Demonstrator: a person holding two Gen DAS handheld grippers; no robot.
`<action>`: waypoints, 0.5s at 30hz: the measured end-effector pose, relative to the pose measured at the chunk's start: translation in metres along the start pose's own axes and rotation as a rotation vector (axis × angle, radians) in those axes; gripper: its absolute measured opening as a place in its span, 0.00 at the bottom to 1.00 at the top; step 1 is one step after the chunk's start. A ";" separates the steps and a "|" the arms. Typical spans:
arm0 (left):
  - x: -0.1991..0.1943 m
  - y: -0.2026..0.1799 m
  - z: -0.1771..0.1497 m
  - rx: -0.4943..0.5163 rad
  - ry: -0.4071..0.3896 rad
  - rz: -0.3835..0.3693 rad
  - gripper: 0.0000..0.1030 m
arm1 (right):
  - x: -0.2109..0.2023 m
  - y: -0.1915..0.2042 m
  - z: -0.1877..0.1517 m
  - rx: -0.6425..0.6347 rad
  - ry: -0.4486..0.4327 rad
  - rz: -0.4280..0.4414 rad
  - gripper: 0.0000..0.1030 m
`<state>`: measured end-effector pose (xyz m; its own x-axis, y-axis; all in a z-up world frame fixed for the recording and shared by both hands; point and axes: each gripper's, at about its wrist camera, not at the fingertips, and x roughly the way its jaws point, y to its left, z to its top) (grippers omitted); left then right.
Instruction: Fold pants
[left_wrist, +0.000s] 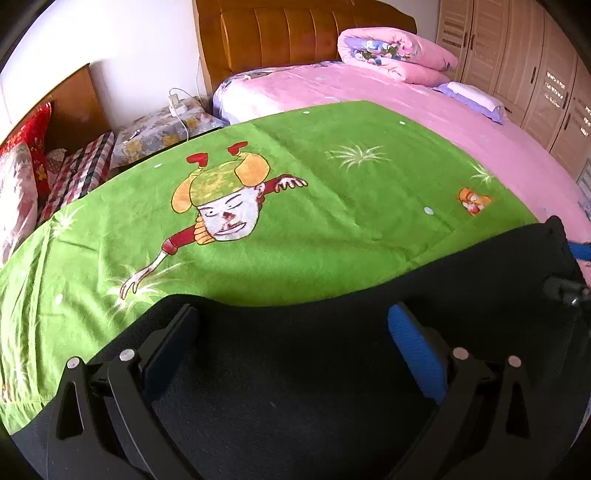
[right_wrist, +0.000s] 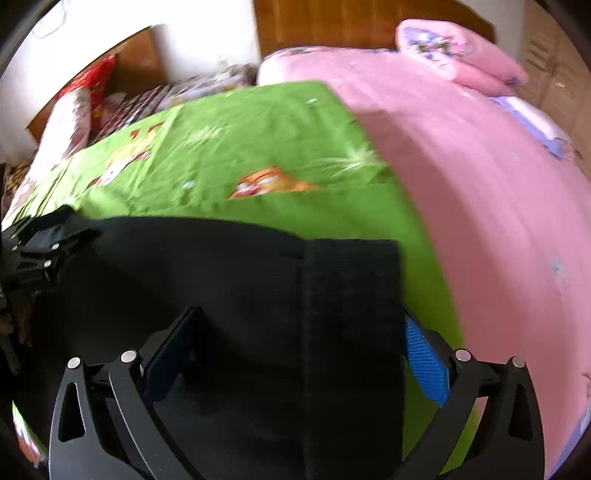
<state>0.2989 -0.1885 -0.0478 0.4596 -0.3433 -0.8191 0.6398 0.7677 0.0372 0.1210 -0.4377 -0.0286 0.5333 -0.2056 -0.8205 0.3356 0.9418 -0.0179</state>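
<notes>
Black pants lie flat on a green cartoon-print blanket on a bed. My left gripper is open, its fingers spread just above the pants near their far edge. In the right wrist view the pants end in a ribbed waistband at the right. My right gripper is open and straddles the waistband end of the pants. The view is motion-blurred. The other gripper shows at each view's edge, the right one in the left wrist view and the left one in the right wrist view.
The pink bedsheet stretches behind and to the right, with a folded pink quilt and a pillow by the wooden headboard. Wardrobe doors stand at the right. A covered nightstand and a second bed are at the left.
</notes>
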 end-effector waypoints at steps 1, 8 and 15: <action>0.000 0.001 -0.001 -0.001 -0.001 -0.001 0.99 | -0.011 0.009 -0.003 -0.020 -0.042 -0.008 0.96; 0.000 0.001 -0.001 0.003 0.001 0.007 0.99 | -0.035 0.087 -0.044 -0.233 -0.054 0.161 0.96; 0.001 -0.005 0.000 0.030 0.012 0.046 0.99 | -0.014 0.073 -0.063 -0.201 -0.081 0.182 0.96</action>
<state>0.2965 -0.1925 -0.0487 0.4815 -0.3017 -0.8229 0.6368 0.7655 0.0920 0.0886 -0.3497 -0.0542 0.6340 -0.0410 -0.7722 0.0724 0.9974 0.0064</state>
